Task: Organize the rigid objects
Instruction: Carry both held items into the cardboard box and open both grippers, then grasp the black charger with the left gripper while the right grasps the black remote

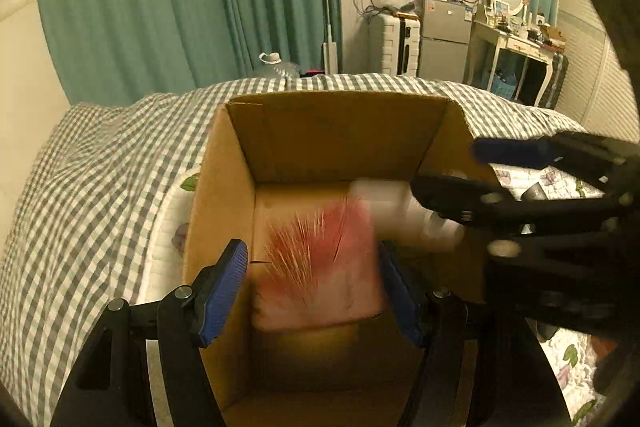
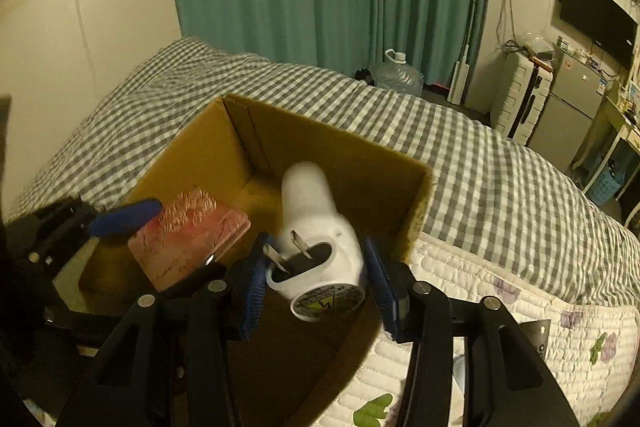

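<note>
An open cardboard box (image 1: 332,135) stands on the bed; it also shows in the right wrist view (image 2: 224,143). My left gripper (image 1: 316,287) is over the box with its jaws spread; a blurred pink packet (image 1: 320,267) sits between the blue pads, apart from the left pad (image 1: 220,287). The packet also shows in the right wrist view (image 2: 188,239). My right gripper (image 2: 316,283) has its pads on both sides of a white plug-in device (image 2: 316,227) with two metal prongs, above the box. That device (image 1: 400,211) and the right gripper (image 1: 460,183) appear blurred in the left wrist view.
A grey checked blanket (image 2: 480,155) covers the bed, with a white floral quilt (image 2: 520,287) near the box. Teal curtains (image 1: 180,7), a water jug (image 2: 396,71), a white suitcase (image 1: 394,43), a small fridge (image 1: 444,39) and a dressing table (image 1: 516,43) stand beyond.
</note>
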A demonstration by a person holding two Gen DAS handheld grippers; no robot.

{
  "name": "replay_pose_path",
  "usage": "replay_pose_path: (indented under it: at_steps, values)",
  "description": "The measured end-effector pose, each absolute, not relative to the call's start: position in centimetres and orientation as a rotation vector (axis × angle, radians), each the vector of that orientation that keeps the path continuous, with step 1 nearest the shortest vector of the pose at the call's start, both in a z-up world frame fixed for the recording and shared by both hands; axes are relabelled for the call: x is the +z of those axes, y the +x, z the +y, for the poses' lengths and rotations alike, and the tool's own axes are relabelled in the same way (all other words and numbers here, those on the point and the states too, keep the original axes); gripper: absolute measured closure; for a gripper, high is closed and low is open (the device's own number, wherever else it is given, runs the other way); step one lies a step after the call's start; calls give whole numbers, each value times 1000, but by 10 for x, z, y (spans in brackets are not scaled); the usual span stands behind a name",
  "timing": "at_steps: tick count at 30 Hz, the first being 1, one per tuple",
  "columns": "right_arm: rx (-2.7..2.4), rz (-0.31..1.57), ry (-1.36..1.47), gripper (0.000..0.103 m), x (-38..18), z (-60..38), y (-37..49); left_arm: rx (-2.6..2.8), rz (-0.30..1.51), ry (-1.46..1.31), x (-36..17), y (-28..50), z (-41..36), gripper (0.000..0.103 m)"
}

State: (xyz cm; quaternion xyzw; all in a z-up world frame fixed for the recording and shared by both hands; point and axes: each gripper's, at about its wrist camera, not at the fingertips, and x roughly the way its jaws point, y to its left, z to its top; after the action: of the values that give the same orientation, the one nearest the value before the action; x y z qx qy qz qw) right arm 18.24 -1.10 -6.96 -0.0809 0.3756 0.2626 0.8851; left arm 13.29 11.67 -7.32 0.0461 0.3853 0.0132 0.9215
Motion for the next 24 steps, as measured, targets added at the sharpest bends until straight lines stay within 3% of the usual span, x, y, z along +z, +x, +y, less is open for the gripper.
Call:
replay_pose_path:
  at_steps: [3,15,24]
  values:
    - [527,750,-134,22,-52,-26,173,43,763,113,-61,122,111,32]
    - [340,619,-159,15,28,-144,113,19,664,71,6,77,41,31]
    - [206,654,-205,14,15,-241,92,-21,722,32,-18,78,-32,31]
